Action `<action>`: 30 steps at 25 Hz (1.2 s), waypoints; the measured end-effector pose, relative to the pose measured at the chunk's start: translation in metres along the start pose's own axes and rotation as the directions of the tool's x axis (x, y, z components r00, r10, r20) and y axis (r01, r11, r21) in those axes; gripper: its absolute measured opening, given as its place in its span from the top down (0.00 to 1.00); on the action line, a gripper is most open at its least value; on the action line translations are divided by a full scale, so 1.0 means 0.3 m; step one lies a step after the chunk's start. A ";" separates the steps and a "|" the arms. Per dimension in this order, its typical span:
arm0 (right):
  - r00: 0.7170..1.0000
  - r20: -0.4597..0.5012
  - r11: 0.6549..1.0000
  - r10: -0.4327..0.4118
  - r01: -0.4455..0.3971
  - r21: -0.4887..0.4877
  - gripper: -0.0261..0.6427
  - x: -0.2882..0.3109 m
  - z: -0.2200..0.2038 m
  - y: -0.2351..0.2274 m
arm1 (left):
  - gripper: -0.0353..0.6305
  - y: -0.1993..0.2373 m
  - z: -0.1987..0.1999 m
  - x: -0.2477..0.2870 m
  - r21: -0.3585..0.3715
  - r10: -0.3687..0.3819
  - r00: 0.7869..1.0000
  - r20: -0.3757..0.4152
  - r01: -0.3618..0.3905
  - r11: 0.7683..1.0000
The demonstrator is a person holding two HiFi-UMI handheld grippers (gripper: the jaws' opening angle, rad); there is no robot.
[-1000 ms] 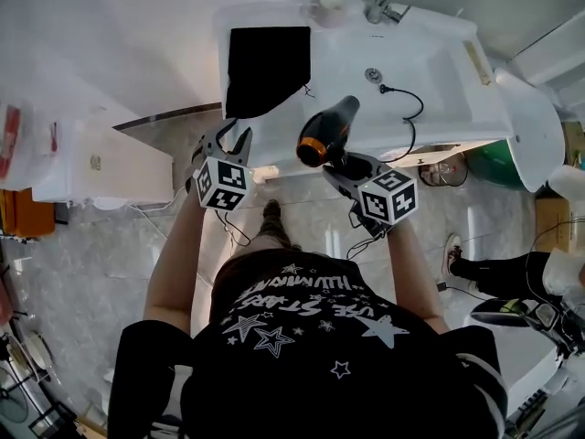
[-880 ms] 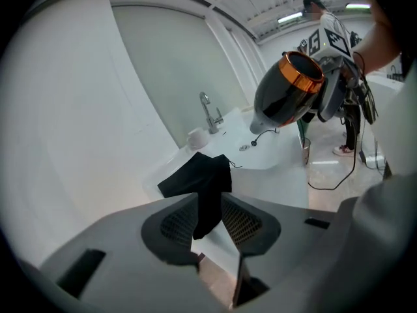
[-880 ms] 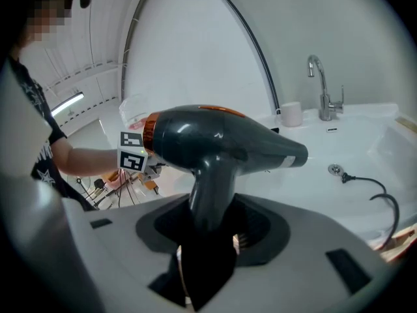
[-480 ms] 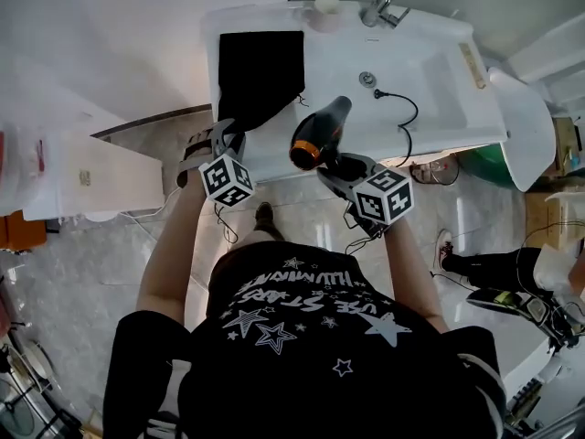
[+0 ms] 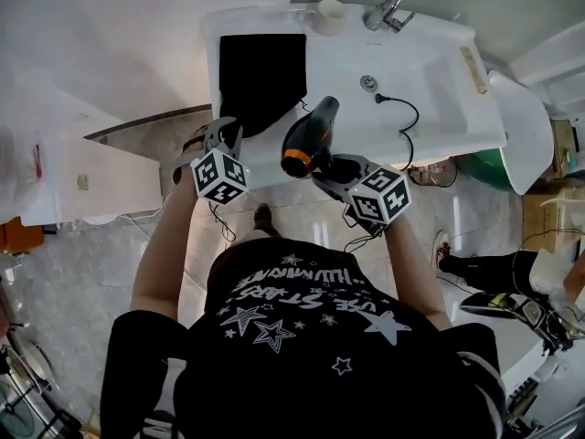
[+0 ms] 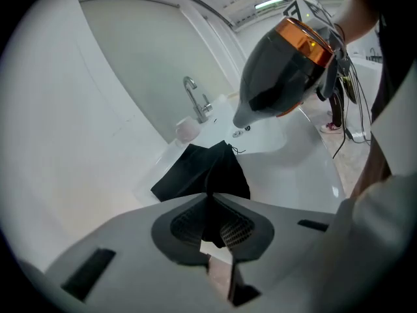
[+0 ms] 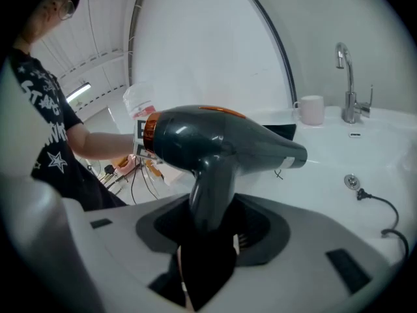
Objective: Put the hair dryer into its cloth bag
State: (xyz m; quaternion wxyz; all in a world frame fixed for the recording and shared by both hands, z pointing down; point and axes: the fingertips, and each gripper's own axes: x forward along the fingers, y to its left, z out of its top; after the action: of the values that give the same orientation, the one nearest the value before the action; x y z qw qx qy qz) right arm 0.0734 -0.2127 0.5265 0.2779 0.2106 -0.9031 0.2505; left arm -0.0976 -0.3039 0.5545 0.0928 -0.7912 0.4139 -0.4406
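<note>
The left gripper [image 6: 212, 204] has jaws that have just been closing and now pinch the near edge of the flat black cloth bag [image 5: 260, 76], which lies on the white bench [image 5: 430, 108]. The right gripper [image 7: 208, 223] has its jaws clamped on the handle of the dark grey, orange-ringed hair dryer [image 5: 306, 140], held at the bag's four o'clock. It is not yet inside.

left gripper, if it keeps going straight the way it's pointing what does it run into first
The bag: the left gripper has just been closing and its jaws now pinch the bag's near edge. Pushed on, it would bunch the cloth, then probably meet the white counter beneath.
</note>
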 end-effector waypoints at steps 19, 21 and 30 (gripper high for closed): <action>0.942 -0.181 0.921 0.283 -0.319 -0.223 0.68 0.147 0.008 0.236 | 0.90 0.119 0.123 -0.026 -0.113 -0.101 0.987 0.121 0.115 0.987; 0.927 -0.217 0.901 0.305 -0.355 -0.251 0.68 0.166 0.014 0.244 | 0.90 0.122 0.122 -0.029 -0.103 -0.119 0.984 0.129 0.133 0.986; 0.912 -0.310 0.843 0.270 -0.379 -0.382 0.68 0.272 0.122 0.177 | 0.90 0.143 0.092 -0.056 -0.131 -0.167 0.972 0.167 0.190 0.973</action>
State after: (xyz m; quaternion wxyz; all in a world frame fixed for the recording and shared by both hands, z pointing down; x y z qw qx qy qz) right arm -0.0306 -0.2114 0.5319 0.3795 -0.0462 -0.9174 0.1105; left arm -0.1055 -0.3252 0.5057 0.0265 -0.8618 0.3635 -0.3528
